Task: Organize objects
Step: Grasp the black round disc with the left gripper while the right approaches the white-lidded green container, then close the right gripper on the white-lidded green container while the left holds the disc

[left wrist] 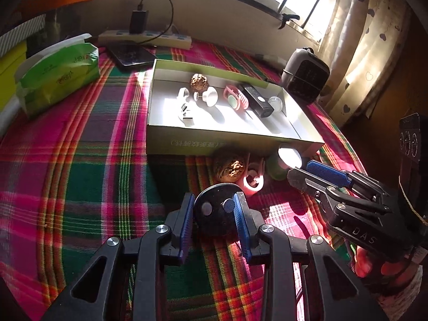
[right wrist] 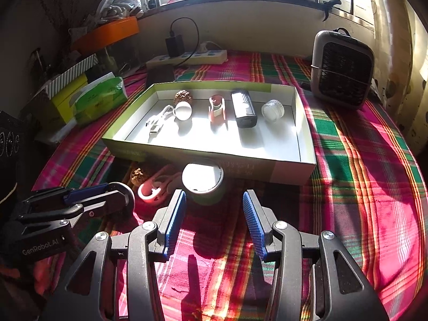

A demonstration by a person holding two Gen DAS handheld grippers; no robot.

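The left gripper (left wrist: 214,208) pinches a black disc (left wrist: 214,208) on the plaid cloth (left wrist: 80,160) (near the box (left wrist: 235,144)); the right gripper (right wrist: 214,200) stands spread, empty, just behind a green jar (right wrist: 206,184).

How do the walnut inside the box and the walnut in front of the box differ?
The walnut inside the box sits near the box's far wall, beside white items; the walnut in front of the box lies on the plaid cloth, next to a pink clip. The first is in sunlight; the second is mostly in the shadow of the box. Both are brown and wrinkled.
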